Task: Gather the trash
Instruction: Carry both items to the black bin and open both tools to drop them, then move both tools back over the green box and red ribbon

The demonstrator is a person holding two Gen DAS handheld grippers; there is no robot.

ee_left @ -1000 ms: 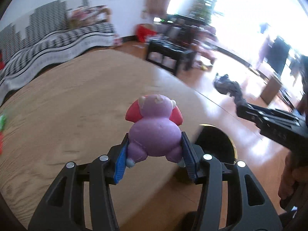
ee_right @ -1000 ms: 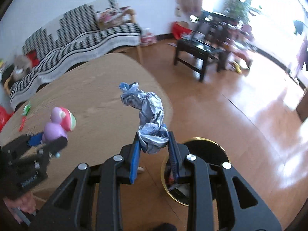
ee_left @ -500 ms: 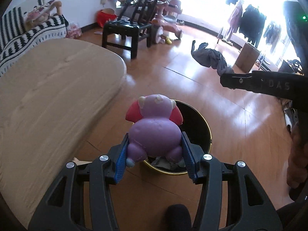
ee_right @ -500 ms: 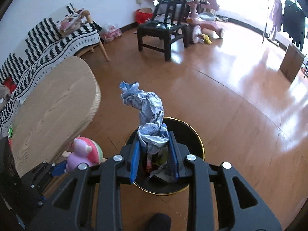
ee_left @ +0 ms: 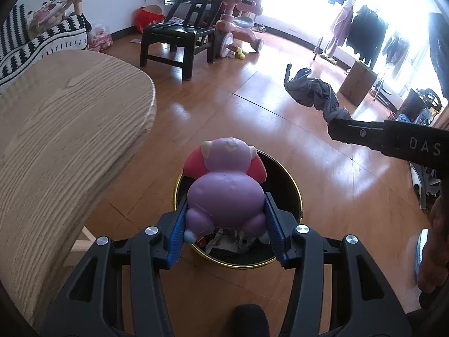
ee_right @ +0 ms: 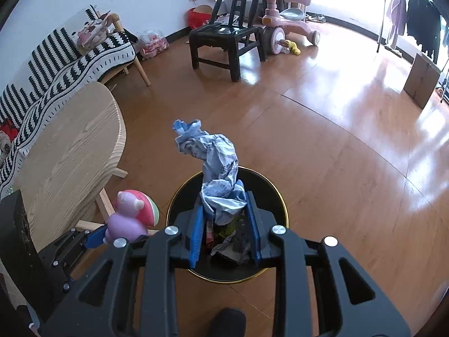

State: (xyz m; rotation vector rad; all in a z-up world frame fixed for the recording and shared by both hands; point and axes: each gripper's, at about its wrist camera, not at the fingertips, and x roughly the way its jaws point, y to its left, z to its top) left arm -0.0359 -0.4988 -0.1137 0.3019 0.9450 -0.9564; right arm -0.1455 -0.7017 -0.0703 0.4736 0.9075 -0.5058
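Observation:
A purple squishy toy (ee_left: 224, 189) with pink ears sits between the blue pads of my left gripper (ee_left: 226, 224), which is shut on it and hangs above a black bin with a gold rim (ee_left: 291, 255). My right gripper (ee_right: 224, 224) is shut on a crumpled blue-and-white plastic wrapper (ee_right: 214, 174), also over the bin (ee_right: 276, 269). Trash lies inside the bin. In the left wrist view the wrapper (ee_left: 311, 91) shows at the right, held by the right gripper's black finger. In the right wrist view the toy (ee_right: 129, 219) shows at lower left.
A wooden oval table (ee_left: 56, 129) stands left of the bin. On the wooden floor beyond are a black chair (ee_right: 224, 39), a pink ride-on toy (ee_right: 283, 22), a striped sofa (ee_right: 56, 59), a cardboard box (ee_right: 421, 80) and a clothes rack.
Both grippers have swung off the table and come down over the bin, each keeping its hold. In the last half second they shifted only slightly closer to the bin.

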